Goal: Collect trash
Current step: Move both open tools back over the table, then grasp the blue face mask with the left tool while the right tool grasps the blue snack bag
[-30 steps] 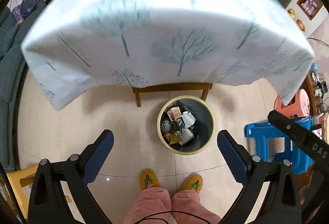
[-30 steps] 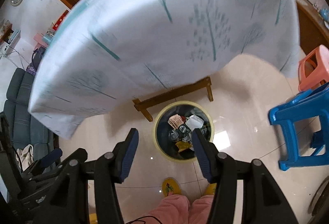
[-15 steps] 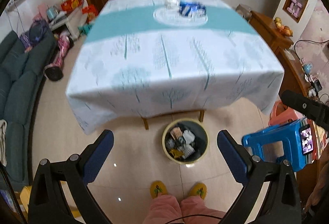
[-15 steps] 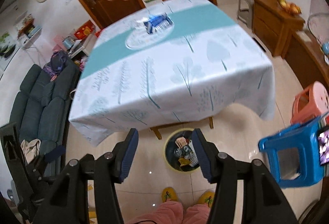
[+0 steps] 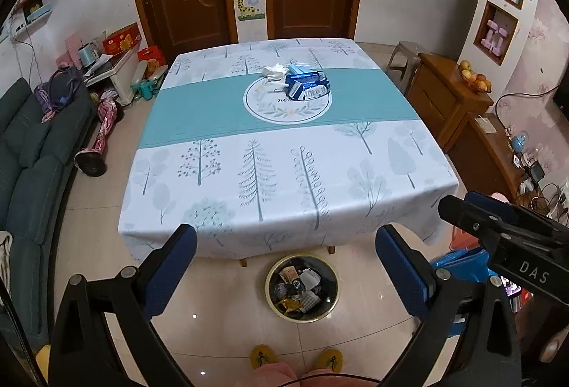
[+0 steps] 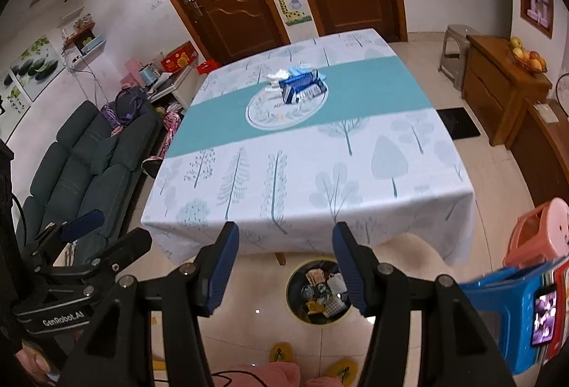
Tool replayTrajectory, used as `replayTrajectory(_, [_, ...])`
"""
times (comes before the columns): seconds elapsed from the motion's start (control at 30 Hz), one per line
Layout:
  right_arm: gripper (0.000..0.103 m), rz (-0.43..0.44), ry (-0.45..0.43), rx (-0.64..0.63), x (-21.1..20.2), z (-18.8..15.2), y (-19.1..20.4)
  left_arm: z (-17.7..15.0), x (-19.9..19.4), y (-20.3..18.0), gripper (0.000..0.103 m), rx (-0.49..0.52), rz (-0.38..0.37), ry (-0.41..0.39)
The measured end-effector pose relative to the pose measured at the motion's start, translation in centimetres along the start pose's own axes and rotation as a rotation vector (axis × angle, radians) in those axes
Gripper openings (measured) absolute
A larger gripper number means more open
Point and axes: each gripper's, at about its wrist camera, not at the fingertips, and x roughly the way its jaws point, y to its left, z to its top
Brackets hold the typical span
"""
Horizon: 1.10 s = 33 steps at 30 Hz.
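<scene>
Table edge [image 5: 284,230] ahead (bin [image 5: 302,291] below).

Right claw [image 5: 498,227] reads "DAS"; left claw [image 6: 106,230], "GenRobot.AI".

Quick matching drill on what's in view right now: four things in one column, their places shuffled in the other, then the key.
1. blue packet
2. trash bin
3. fruit bowl
4. blue stool

A. on the wooden sideboard
B. on the floor at the table's near edge
C. middle of the table
D. on the floor at right, beside the pink stool

Pairs: 1-C, 2-B, 3-A, 4-D
</scene>
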Motion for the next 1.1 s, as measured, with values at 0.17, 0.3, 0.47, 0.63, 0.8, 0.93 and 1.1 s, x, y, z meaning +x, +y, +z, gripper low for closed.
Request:
replayTrajectory(0.17, [0.055, -0.005, -0.005, -0.004, 0.9, 2.1, -1.0, 1.9, 1.6, 0.0, 0.1, 0.009, 0.009, 0.019])
replayTrajectory(0.3, [0.055, -0.007, -0.011, 0.015, 2.0, 3.5, -1.6, 4.0, 3.8, 0.9, 0.1, -0.004, -0.013, 0.034])
replayTrajectory(0.47, [0.055, -0.039, 0.003, 0.051, 4.9, 6.1, -1.8, 7.6, 7.0, 3.3, 0.098, -0.003, -0.027, 0.038])
replayTrajectory(0.63, [0.055, -0.097, -0.005, 0.106, 8.6, 9.7, -1.1, 13.3, 11.3, 5.9, 0.088, 0.067, -0.064, 0.046])
replayTrajectory(0.8, [0.055, -0.11, 0.032, 0.241, 13.7, 14.0, -0.4, 19.9, 16.0, 8.3, 0.082, 0.189, -0.097, 0.069])
replayTrajectory(0.93, [0.057, -0.137, 0.058, 0.348, 18.5, 17.6, -0.2, 24.4, 19.8, 9.2, 0.072, 0.287, -0.124, 0.066])
replayTrajectory(1.1, [0.069, -0.169, 0.105, 0.494, 24.2, 20.8, -1.3, 28.8, 24.9, 9.7, 0.056, 0.333, -0.17, 0.102])
